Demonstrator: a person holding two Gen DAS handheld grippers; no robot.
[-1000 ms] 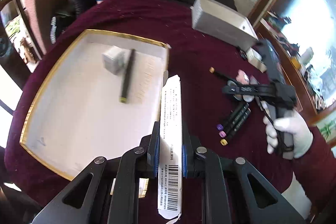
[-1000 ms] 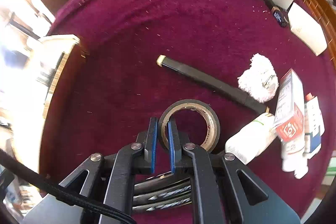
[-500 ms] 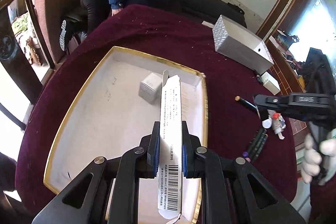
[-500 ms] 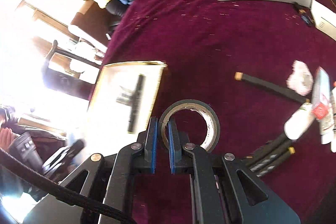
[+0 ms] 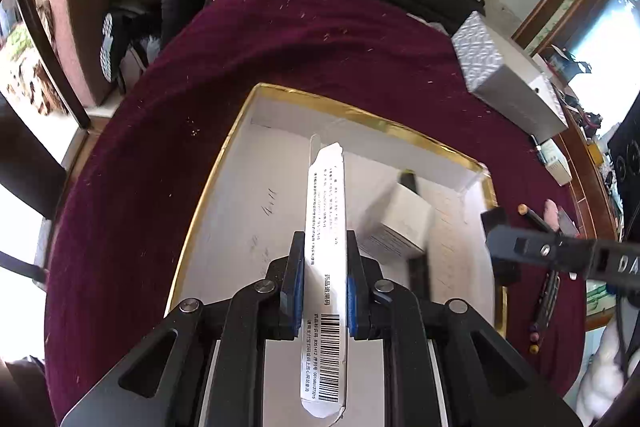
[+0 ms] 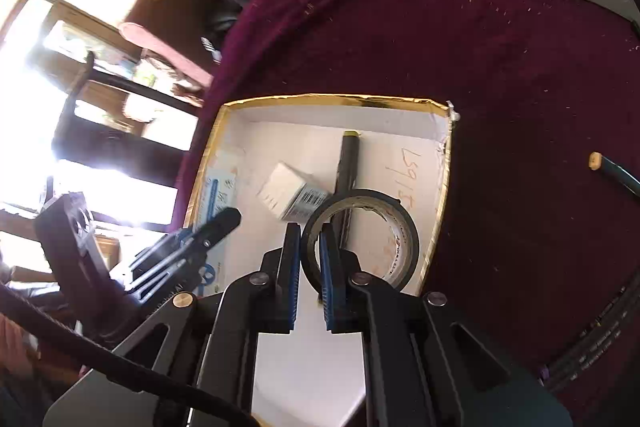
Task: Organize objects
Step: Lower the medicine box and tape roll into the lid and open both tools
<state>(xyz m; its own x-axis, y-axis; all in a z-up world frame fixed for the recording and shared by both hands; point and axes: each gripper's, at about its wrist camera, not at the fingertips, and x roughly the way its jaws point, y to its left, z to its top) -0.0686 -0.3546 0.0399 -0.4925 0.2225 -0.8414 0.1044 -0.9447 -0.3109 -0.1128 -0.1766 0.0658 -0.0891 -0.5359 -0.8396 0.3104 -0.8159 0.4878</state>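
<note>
Jaws clamped: left gripper (image 5: 322, 279) on slim carton (image 5: 325, 251), right gripper (image 6: 309, 259) on tape roll (image 6: 360, 237).
Both light, probably crushable; hold carton mid-length, over tray (image 5: 360, 115) at frame centre.

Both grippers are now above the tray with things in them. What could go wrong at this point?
The left gripper and right gripper share one gold-rimmed white tray, so they might collide. The black tape roll, pinched only by its wall, hangs above the small white box and black marker, and may land on them.

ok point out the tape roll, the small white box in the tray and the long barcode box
tape roll (image 6: 406, 223), right wrist view, black outer band
small white box (image 6: 282, 183), right wrist view, top face
long barcode box (image 5: 326, 211), left wrist view, printed face
</note>
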